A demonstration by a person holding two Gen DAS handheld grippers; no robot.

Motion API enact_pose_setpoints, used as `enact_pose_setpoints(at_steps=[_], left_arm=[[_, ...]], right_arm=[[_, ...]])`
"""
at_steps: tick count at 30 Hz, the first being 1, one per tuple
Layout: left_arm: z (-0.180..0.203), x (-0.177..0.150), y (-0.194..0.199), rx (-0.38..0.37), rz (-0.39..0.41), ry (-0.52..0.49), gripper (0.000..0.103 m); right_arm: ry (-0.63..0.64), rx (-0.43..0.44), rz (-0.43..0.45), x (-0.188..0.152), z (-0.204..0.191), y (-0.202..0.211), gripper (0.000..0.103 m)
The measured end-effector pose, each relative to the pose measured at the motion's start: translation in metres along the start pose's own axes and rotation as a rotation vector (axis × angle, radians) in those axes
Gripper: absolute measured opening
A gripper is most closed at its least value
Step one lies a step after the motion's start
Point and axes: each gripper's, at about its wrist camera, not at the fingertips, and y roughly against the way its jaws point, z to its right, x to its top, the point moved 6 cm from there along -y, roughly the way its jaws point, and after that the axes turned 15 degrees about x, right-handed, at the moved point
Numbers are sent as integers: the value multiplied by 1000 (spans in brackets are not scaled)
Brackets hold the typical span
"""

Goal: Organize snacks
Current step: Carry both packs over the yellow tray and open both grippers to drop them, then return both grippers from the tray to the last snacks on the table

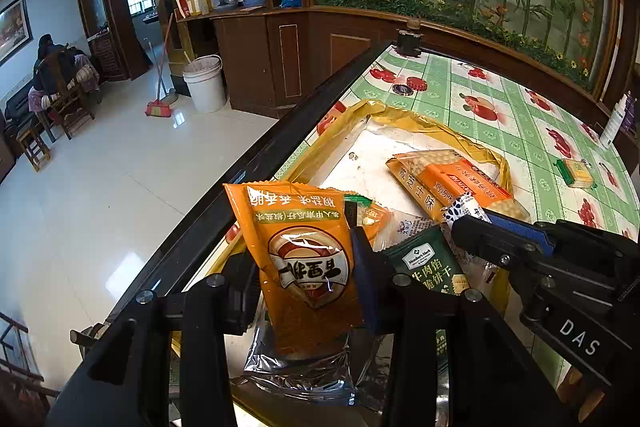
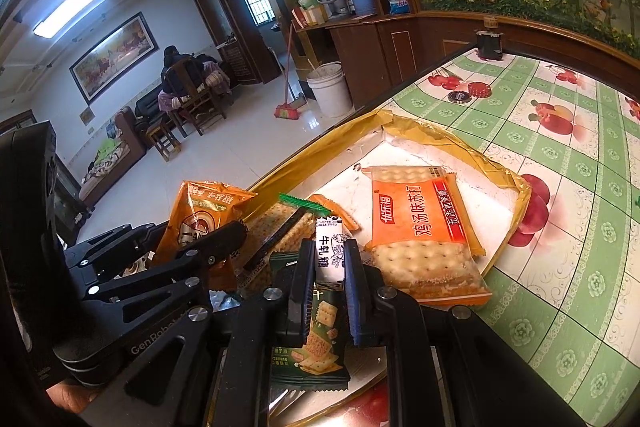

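My left gripper is shut on an orange sunflower-seed packet and holds it upright over the near end of a gold-rimmed white tray. My right gripper is shut on a small white nougat candy above the same tray. In the tray lie an orange soda-cracker pack, a dark green biscuit pack and a clear cracker pack with a green end. The right gripper shows in the left wrist view with the candy at its tip.
The tray sits on a table with a green fruit-print cloth. A small wrapped cracker pack lies loose on the cloth at the right. Two bottle caps and a dark jar stand at the far end. The table's dark edge runs along the left.
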Motion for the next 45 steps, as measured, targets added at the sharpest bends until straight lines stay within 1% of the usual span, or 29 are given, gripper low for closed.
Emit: enact_pose_setpoints(at_steps=[9,11,17,20,22,24,25,31,35,38,41,43,45], left_arm=[[-1,2,0,12,0,2,39],[-2,3,-1,14,-2,3,39],[-4,4,-4,23,-10,11,40],[-5,4,-3,22,-12,18,41],[-5,5,-1,24,-10,20,44],[-5,6,2,26,-3,22,57],[-5,7,4,29,6,23,58],[2,11,15,19,24,15,58],[15,14,24,-13,30,2,58],[37,17,34,-53,41,-24,58],[64,19,45,-109,48,-57,62],[85,20,52,-143,51,-84,63],[107,21,59,-176,55,-116,63]], right_arm=[[2,4,-4,5,0,-6,15],[3,5,-6,6,1,-8,17],[7,-3,0,9,4,-8,19],[3,-3,6,10,5,-6,29],[4,-6,13,10,7,-3,37],[5,-8,26,12,8,3,38],[4,-10,32,12,9,7,38],[-13,-35,66,11,21,33,40],[-25,-71,92,6,37,58,42],[-45,-115,112,1,57,83,44],[-93,-177,134,-8,90,113,45],[-138,-222,151,-15,114,134,53],[-170,-262,172,-22,134,157,57]])
